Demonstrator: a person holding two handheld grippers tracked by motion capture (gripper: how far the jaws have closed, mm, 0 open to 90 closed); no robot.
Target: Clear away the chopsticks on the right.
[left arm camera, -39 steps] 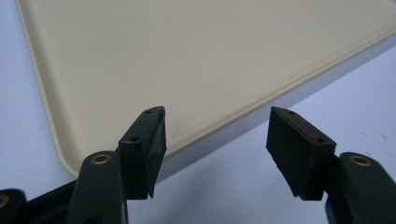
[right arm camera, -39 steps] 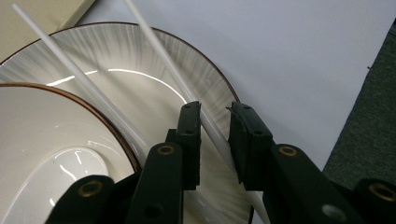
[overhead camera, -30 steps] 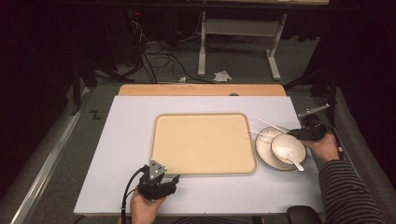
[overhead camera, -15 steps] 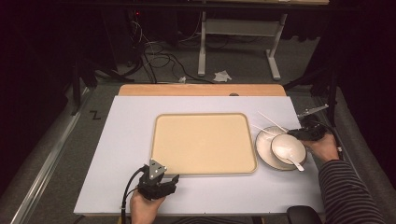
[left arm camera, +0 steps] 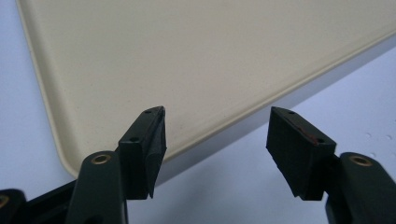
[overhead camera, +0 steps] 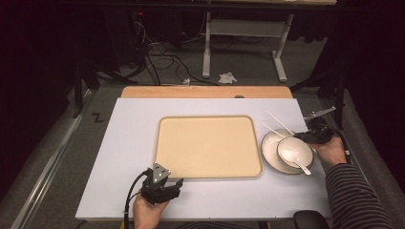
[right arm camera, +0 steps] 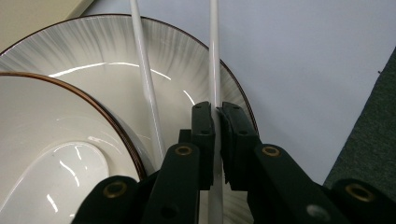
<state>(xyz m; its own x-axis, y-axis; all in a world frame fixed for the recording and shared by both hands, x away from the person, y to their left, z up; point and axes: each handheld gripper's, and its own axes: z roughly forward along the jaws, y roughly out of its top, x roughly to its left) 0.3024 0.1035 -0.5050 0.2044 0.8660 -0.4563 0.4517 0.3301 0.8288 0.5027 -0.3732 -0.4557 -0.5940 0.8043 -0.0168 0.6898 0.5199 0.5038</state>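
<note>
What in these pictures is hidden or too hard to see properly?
- Chopstick in the right claw: its near end is hidden behind the claw in the right gripper view.
- Second chopstick: its lower end is hidden behind the claw's arm.
- Bowl and plate: cut off by that view's left edge.
- Tray: in the left gripper view, cut off by the edges.
- Spoon: too small in the high view for detail.

Both hand-held grippers are showing matte black bodies with brass-coloured pivot pins. The left hand-held gripper (overhead camera: 177, 183) is wearing a grey three-cornered plate at 12 o'clock and trailing a black cable. A dark, thinly striped sleeve (overhead camera: 356, 195) is covering the right forearm.
</note>
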